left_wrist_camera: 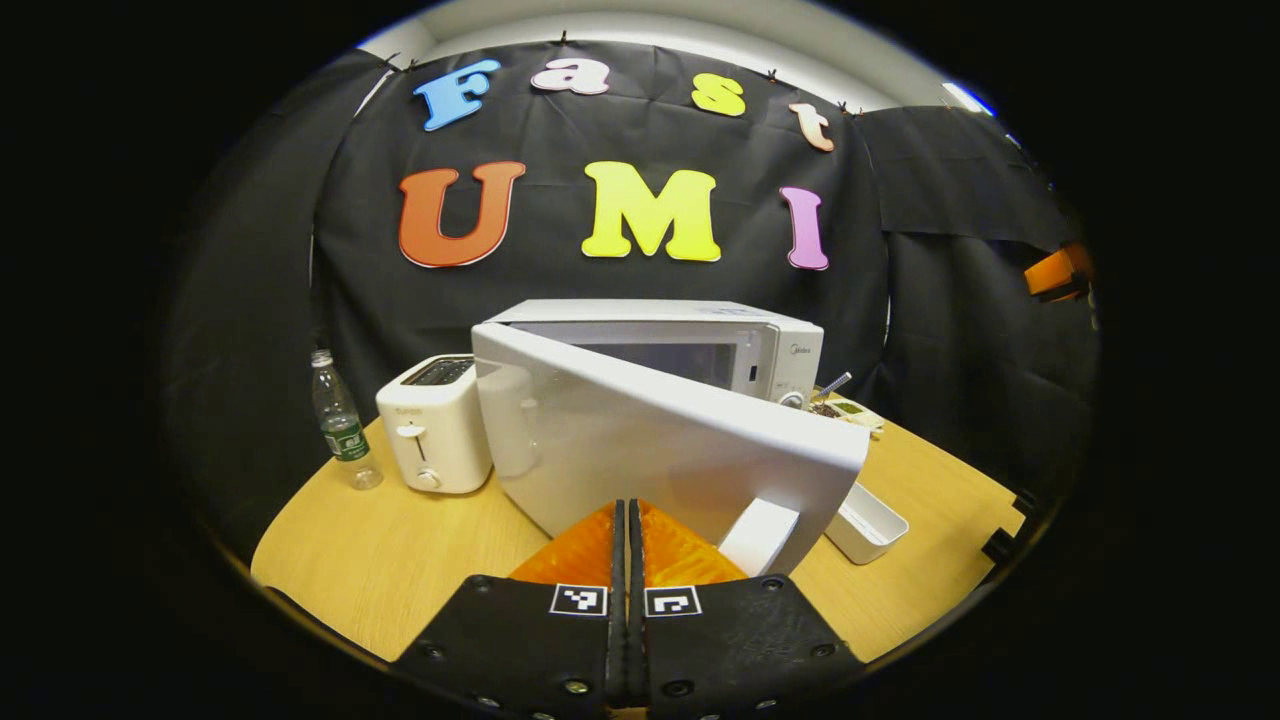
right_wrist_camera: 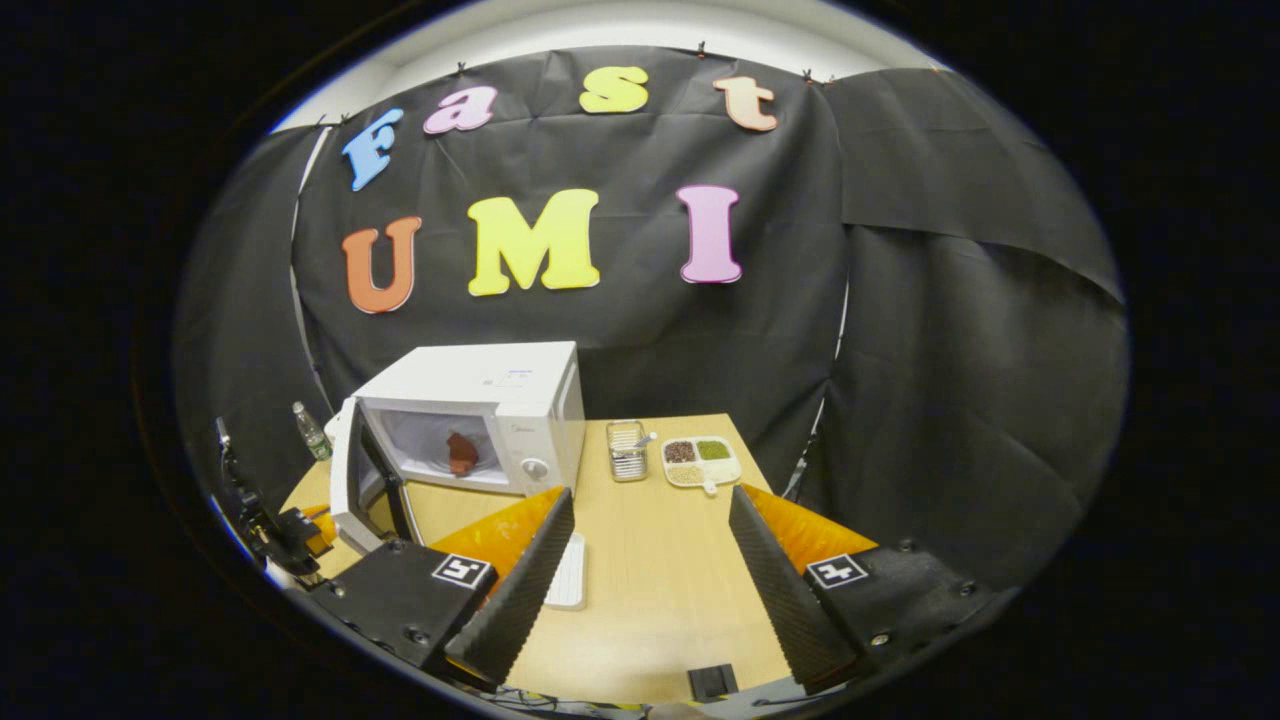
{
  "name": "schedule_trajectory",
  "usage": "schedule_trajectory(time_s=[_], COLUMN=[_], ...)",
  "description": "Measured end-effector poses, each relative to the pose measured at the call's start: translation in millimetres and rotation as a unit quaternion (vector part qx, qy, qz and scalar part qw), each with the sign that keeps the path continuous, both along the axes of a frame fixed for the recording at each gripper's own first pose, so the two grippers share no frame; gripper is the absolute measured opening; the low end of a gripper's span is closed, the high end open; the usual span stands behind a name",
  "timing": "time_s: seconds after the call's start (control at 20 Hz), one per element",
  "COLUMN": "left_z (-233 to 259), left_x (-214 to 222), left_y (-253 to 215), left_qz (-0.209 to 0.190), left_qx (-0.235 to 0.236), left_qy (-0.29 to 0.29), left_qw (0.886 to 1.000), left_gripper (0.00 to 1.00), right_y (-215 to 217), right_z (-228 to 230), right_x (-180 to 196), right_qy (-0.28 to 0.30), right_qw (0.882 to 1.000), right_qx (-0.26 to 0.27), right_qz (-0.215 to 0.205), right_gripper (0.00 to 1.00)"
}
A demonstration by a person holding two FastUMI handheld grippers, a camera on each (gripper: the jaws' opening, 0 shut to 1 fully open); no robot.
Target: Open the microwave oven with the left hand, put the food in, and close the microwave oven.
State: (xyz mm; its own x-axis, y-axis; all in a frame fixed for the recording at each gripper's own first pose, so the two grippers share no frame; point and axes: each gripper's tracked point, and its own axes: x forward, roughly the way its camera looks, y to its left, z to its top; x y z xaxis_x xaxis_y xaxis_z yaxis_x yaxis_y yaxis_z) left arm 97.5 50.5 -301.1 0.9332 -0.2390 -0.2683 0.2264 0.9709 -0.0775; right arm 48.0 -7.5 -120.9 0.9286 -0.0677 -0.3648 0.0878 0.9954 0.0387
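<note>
The white microwave (right_wrist_camera: 500, 385) stands on the wooden table (right_wrist_camera: 650, 600) with its door (right_wrist_camera: 345, 480) swung out to the left. A reddish-brown piece of food (right_wrist_camera: 462, 452) lies inside the cavity. In the left gripper view the door's outer face (left_wrist_camera: 640, 440) is close ahead, its handle (left_wrist_camera: 760, 535) at the lower right. My left gripper (left_wrist_camera: 628, 510) is shut with nothing between its fingers, its tips just before the door's lower edge; whether they touch it I cannot tell. My right gripper (right_wrist_camera: 652, 492) stands open and empty over the table, right of the microwave.
A white toaster (left_wrist_camera: 435, 425) and a clear bottle (left_wrist_camera: 340, 420) stand left of the microwave. A white tray (right_wrist_camera: 570, 570) lies before it. A metal basket (right_wrist_camera: 627, 450) and a divided dish (right_wrist_camera: 700, 460) sit at the back right. A small black object (right_wrist_camera: 712, 682) lies near the front edge.
</note>
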Motion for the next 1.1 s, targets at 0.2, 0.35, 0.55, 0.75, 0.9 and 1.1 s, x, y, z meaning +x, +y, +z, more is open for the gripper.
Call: schedule_trajectory(time_s=[0.2,0.35,0.55,0.75,0.9,1.1], left_z=[0.4,-1.2,1.6,8.1,5.7,7.4], left_x=[21.3,37.4,53.7,68.5,79.9,95.1], left_y=[-21.3,-31.2,-46.4,-69.0,-84.3,-98.3], left_qz=[-0.017,-0.024,-0.031,-0.042,-0.048,-0.052], left_qx=[-0.005,-0.003,-0.007,-0.012,-0.015,-0.016], left_qy=[-0.001,0.000,-0.002,-0.009,-0.011,-0.013], left_qw=[1.000,1.000,0.999,0.999,0.999,0.998], left_gripper=[0.00,0.00,0.00,0.00,0.00,0.00], right_y=[-8.2,-10.5,-15.1,-22.0,-32.0,-47.5], right_z=[5.1,7.9,8.4,10.1,10.2,7.7], right_x=[6.0,15.2,27.0,36.5,41.4,36.9], right_qy=[-0.002,-0.003,0.001,0.002,0.003,0.008], right_qw=[1.000,1.000,1.000,1.000,1.000,1.000], right_qx=[0.000,0.001,0.001,0.002,0.002,-0.002], right_qz=[-0.007,-0.005,-0.004,-0.002,-0.008,-0.018], right_gripper=[0.94,0.94,0.94,0.94,0.99,1.00])
